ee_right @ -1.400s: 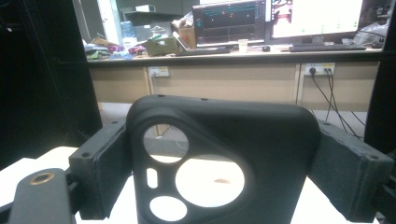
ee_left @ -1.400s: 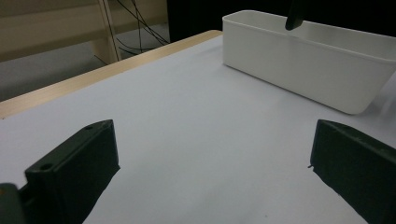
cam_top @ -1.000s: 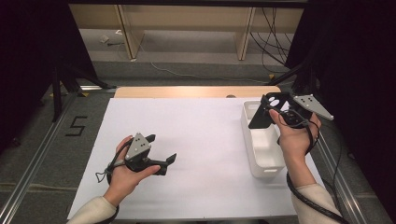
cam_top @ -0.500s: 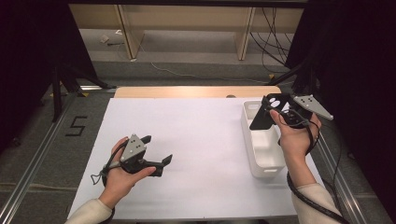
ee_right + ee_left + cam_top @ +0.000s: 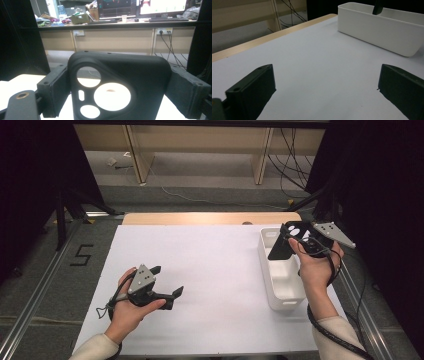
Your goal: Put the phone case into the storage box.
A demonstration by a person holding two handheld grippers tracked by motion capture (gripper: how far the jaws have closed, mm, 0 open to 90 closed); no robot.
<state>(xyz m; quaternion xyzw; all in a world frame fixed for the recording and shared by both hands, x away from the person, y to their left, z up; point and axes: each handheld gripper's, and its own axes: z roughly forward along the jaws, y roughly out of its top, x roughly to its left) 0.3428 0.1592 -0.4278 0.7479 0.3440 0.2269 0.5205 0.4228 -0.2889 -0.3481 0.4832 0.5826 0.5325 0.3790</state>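
Note:
My right gripper (image 5: pixel 294 235) is held above the far end of the white bin (image 5: pixel 285 287) at the table's right side. It is shut on a black phone case (image 5: pixel 280 247) with round camera cutouts. In the right gripper view the phone case (image 5: pixel 142 75) stands upright, pinched at both side edges. My left gripper (image 5: pixel 167 280) rests low over the white table sheet (image 5: pixel 215 265) at the near left, open with nothing between its jaws. In the left gripper view the left gripper (image 5: pixel 325 87) spans bare sheet, and the bin (image 5: pixel 382 30) lies ahead to the right, with the case's lower tip (image 5: pixel 378 6) over it.
A wooden strip (image 5: pixel 200 218) runs along the table's far edge, and beyond it are floor and wooden shelving. Metal rails (image 5: pixel 40 290) border the table on both sides. Cables trail from both grippers. A "5" marks the floor (image 5: pixel 82 254) at the left.
My left gripper has drifted slightly left and toward the near edge, still open. The right gripper and the phone case have stayed over the bin.

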